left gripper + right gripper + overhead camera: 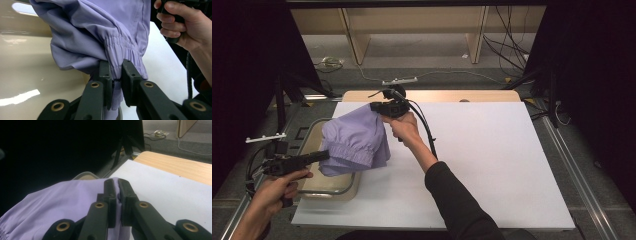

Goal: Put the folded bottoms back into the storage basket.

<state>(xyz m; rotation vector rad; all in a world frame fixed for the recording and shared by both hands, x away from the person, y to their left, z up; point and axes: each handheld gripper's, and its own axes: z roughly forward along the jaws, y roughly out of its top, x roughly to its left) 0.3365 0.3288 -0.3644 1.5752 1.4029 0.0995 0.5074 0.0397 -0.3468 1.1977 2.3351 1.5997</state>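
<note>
So both are clamped on the lilac garment (356, 141), lifted over the beige tub (332, 192) at the bench's (492, 165) left edge. Left hand-held gripper (323, 155) pinches the elastic hem on the near side, right hand-held gripper (378, 106) grips the far top edge.

beneath me lies a white sheet (482, 155) spread over a wooden table (437, 95). a beige tub (314, 131) sits at its left edge. beyond the table i see a pale wooden frame (412, 22) on the grey floor, with loose cables (507, 47) nearby.
</note>
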